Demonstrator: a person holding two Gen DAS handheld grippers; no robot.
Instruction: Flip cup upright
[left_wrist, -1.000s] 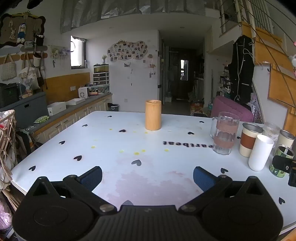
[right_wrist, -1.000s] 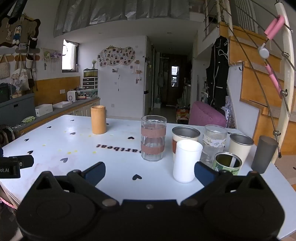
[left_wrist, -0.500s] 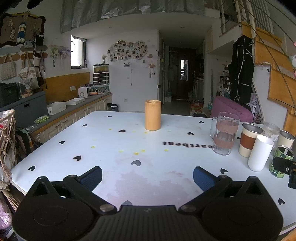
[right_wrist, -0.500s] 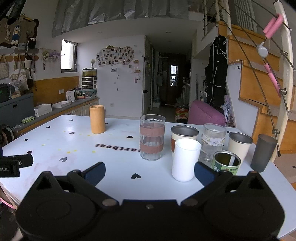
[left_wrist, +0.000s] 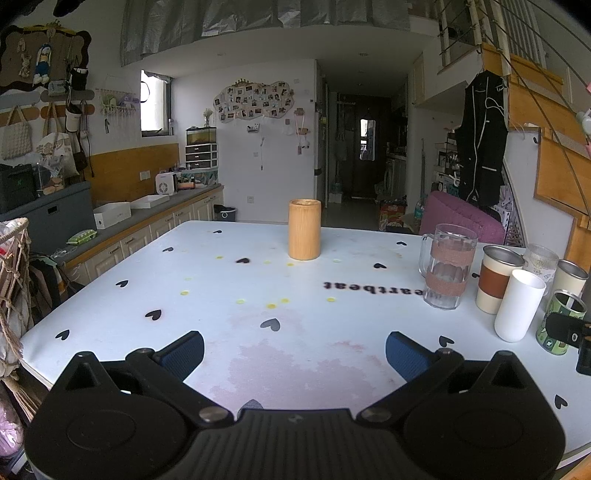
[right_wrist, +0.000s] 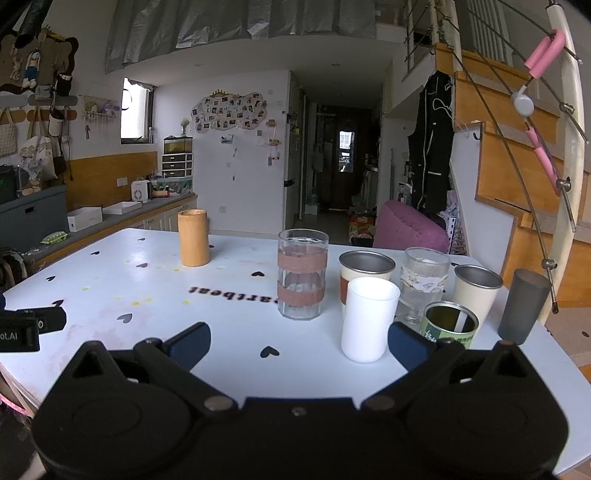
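Cup (right_wrist: 522, 307), dark grey and upside down, sits at the table's (right_wrist: 229, 280) right edge, right of the right gripper (right_wrist: 298, 345); both grippers (left_wrist: 294, 356) wide open, empty.

pale heart-print table (left_wrist: 155, 280) carries a wooden cup (left_wrist: 304, 229) and clustered cups (right_wrist: 369, 319).

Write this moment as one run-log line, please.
left gripper: open, empty | right gripper: open, empty | wooden cup: untouched
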